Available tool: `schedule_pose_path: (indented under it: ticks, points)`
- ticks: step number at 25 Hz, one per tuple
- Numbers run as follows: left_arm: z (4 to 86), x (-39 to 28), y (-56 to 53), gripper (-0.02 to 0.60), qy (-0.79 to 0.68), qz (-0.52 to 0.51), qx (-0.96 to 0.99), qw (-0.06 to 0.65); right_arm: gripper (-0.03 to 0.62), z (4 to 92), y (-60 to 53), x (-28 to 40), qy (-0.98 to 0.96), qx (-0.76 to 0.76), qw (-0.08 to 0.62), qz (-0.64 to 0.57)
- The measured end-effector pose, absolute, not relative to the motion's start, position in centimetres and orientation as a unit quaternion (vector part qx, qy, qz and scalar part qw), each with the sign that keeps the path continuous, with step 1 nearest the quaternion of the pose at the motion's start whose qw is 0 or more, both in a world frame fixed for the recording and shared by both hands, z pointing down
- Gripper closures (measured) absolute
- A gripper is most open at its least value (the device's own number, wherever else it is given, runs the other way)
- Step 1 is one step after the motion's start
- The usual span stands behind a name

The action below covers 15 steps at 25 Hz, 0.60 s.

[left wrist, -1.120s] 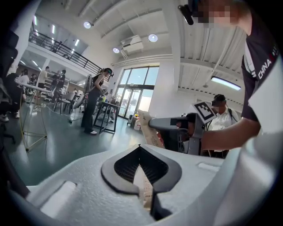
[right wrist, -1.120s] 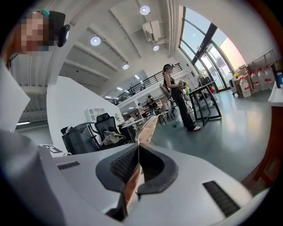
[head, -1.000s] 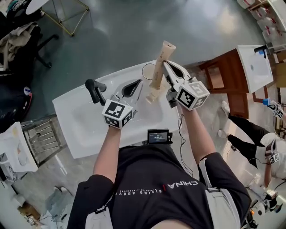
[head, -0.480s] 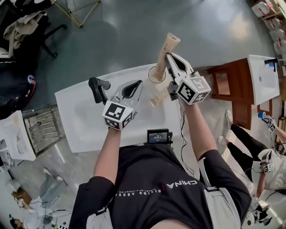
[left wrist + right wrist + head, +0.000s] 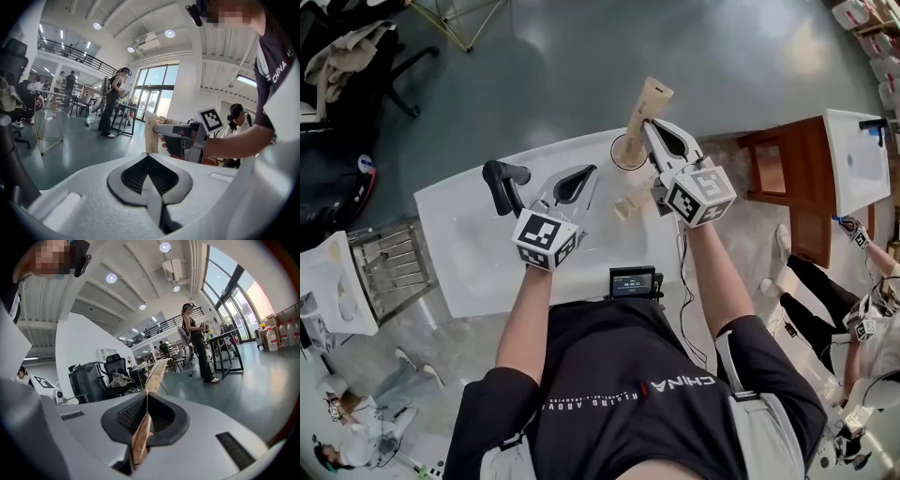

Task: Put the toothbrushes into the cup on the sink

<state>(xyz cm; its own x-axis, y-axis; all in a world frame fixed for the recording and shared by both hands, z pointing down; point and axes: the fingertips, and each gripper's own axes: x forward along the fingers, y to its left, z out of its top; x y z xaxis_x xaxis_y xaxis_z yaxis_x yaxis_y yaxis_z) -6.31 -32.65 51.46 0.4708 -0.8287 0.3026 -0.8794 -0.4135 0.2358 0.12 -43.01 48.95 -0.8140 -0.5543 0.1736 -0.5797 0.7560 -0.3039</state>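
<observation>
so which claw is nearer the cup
Right. The right claw is just beside the cup, gripping a toothbrush box whose lower end is at it. The left claw is farther off, over the sink.

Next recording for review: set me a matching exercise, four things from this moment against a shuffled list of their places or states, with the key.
Things:
1. faucet
2. cup
3. left hand-held gripper
4. right hand-held gripper

Places or states:
A. shut on the tan toothbrush box
B. at the far edge of the sink, with the box's lower end at its mouth
C. shut, nothing between its jaws
D. black, on the sink's left part in the head view

Pairs: 1-D, 2-B, 3-C, 4-A
</observation>
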Motion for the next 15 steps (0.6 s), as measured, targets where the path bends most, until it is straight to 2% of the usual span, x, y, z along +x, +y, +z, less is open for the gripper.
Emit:
schedule_pose_path:
  ticks: [15]
  points:
    - [50.6, -5.5, -30.3, 0.575, -0.491, 0.067, 0.851, 0.177, 0.557, 51.1, -37.9, 1.3, -0.926, 0.309, 0.083, 0.2]
